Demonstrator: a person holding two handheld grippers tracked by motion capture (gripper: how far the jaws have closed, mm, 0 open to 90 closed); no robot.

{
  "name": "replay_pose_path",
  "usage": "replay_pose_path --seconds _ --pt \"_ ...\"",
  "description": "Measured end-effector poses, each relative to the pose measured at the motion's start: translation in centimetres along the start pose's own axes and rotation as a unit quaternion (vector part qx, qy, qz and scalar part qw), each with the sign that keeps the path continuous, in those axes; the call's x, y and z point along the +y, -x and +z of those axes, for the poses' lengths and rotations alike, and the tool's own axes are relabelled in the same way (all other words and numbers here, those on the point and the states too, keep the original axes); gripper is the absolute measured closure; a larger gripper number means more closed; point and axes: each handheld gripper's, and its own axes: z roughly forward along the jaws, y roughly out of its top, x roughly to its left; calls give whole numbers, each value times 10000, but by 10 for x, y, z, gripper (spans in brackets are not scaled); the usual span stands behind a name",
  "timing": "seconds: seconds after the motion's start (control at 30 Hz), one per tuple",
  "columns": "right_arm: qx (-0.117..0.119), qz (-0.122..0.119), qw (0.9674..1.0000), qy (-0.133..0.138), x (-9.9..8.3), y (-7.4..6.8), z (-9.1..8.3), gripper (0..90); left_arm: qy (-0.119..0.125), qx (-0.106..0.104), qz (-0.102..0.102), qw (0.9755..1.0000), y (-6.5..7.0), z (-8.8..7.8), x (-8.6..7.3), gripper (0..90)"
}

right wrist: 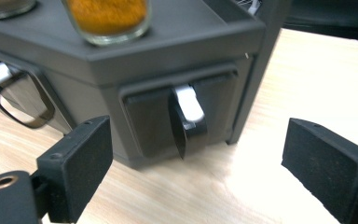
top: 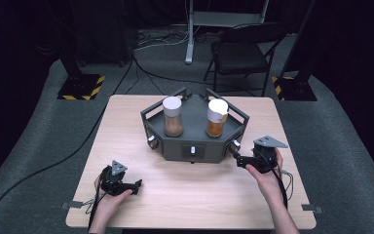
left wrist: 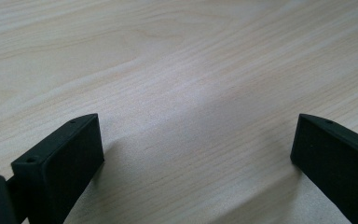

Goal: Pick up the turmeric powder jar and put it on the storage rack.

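Note:
A dark grey six-sided stand [top: 195,141] with small drawers in its sides sits at the middle back of the wooden table. On top of it are a white-lidded jar of brown grains [top: 172,116] and a jar of orange powder [top: 217,118]. My right gripper [top: 238,158] is open, level, just off the stand's right front face. In the right gripper view its jaws [right wrist: 198,135] frame a drawer front [right wrist: 144,121] with a curved black, white-tipped handle [right wrist: 188,119], a short way ahead and untouched. My left gripper [top: 137,185] rests open near the front left, with bare wood between its jaws [left wrist: 196,126].
A front drawer with a white tab [top: 193,150] faces me, and a knob [top: 152,141] marks the left face. Beyond the table stand a black folding chair [top: 241,51], a metal post [top: 190,34] and two yellow-striped bases [top: 80,87]. Cables cross the grey floor.

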Motion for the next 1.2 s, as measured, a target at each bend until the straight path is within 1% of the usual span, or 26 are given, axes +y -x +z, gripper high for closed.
replay_pose_path --seconds 0.23,0.27,0.37,0.47,0.67,0.7,0.73,0.9,1.07,1.2 --pt "-81 72 9999 -98 -22 6 -3 80 -2 0 1 10000 0 0 0 22" --pt "-92 113 9998 -111 -27 8 -4 80 -2 0 1 10000 0 0 0 22" --pt "-109 164 9997 -154 -37 11 -5 80 0 6 -7 10000 0 0 0 22" --pt "-101 271 9994 -179 -48 15 -5 80 -2 10 -12 10000 1 0 0 22" --pt "-135 405 9986 -305 -65 20 -6 81 -3 8 -9 10000 1 0 0 22" --pt "-135 405 9986 -305 -65 20 -6 81 -3 8 -9 10000 1 0 0 22" --pt "-148 448 9983 -340 -70 22 -6 81 -4 8 -9 10000 1 0 0 22" --pt "-208 496 9976 -442 -79 25 -7 83 -2 5 -9 10000 1 0 0 22" --pt "-186 572 9970 -490 -85 28 -8 83 -2 3 -6 10000 1 0 0 22" --pt "-199 583 9961 -630 -89 29 -6 83 1 10 -12 10000 1 0 0 22"
